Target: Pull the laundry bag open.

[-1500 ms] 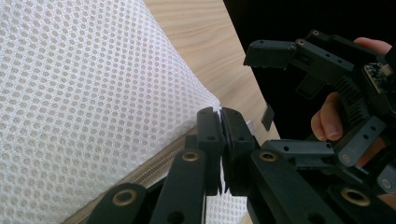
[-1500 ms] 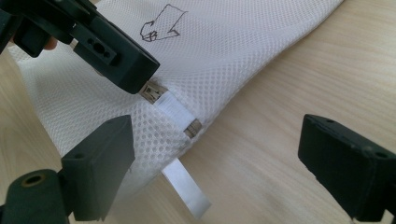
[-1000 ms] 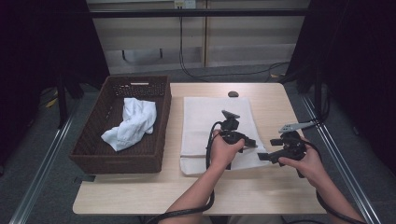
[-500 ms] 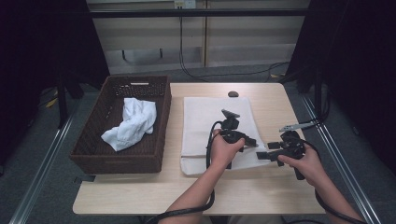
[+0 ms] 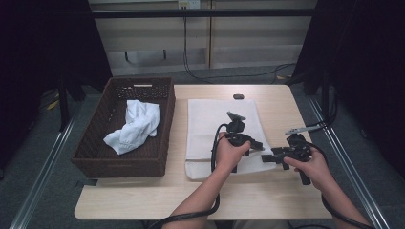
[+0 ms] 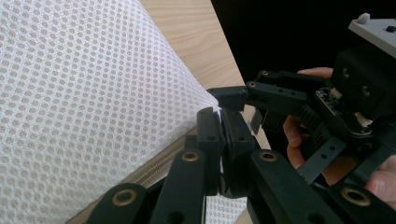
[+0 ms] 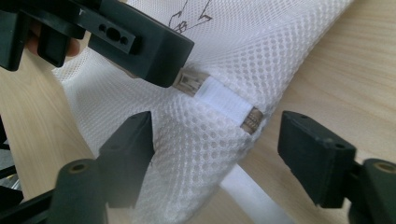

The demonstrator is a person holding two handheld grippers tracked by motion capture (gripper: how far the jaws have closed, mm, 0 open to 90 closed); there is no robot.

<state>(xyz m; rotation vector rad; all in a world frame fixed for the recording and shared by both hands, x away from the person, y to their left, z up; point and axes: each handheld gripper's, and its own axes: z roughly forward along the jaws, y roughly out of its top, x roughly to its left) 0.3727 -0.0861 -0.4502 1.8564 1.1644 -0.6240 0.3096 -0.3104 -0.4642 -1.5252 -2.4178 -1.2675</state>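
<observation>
High view: the left tool [image 5: 255,144] is clamped on the near right corner of the white mesh bag [image 5: 215,124], which lies flat on the desk [image 5: 277,200]; the hand hides the zipper there. Just right of it, the right tool [image 5: 267,158] has its jaws apart, straddling that corner's zipper end [image 7: 219,100].

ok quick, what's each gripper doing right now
Left gripper: shut on the mesh bag at its corner.
Right gripper: open, jaws either side of the bag's corner.
</observation>
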